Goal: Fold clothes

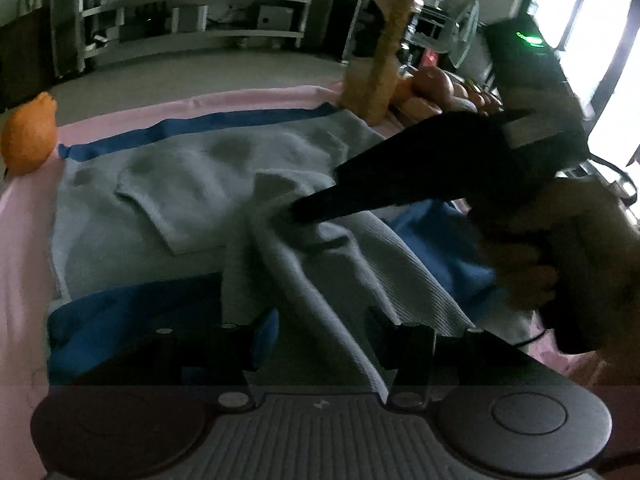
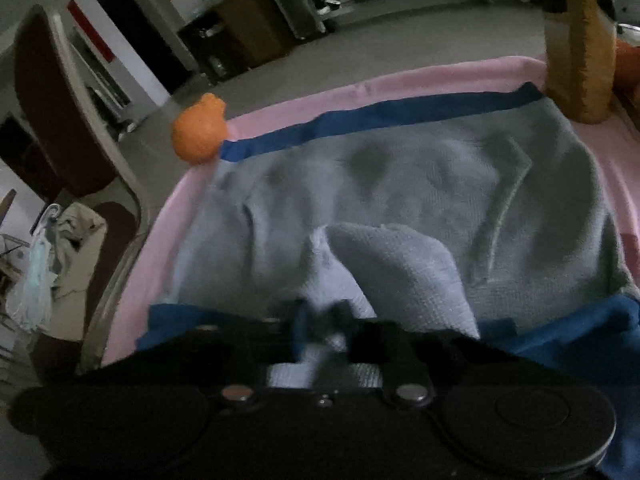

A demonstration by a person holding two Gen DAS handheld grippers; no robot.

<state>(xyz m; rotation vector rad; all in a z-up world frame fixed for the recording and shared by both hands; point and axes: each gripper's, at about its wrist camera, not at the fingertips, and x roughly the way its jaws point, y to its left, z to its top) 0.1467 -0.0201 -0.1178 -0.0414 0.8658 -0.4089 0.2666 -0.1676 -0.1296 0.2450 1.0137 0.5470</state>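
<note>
A light grey-blue knit garment point(image 1: 192, 192) point(image 2: 400, 200) lies spread on a blue cloth point(image 1: 200, 128) point(image 2: 380, 118) over a pink table cover point(image 1: 24, 240) point(image 2: 400, 80). My left gripper point(image 1: 320, 336) is shut on a hanging fold of the garment, lifted off the table. My right gripper point(image 2: 324, 320) is shut on the same garment's near edge; in the left wrist view it point(image 1: 296, 212) reaches in from the right, its black fingers pinching the raised fabric.
An orange fruit point(image 1: 28, 136) point(image 2: 200, 132) sits at the table's left corner. A tall bottle point(image 1: 380, 52) point(image 2: 580, 40) and a pile of fruit point(image 1: 436, 88) stand at the far right. A chair point(image 2: 60, 120) with clothes stands left of the table.
</note>
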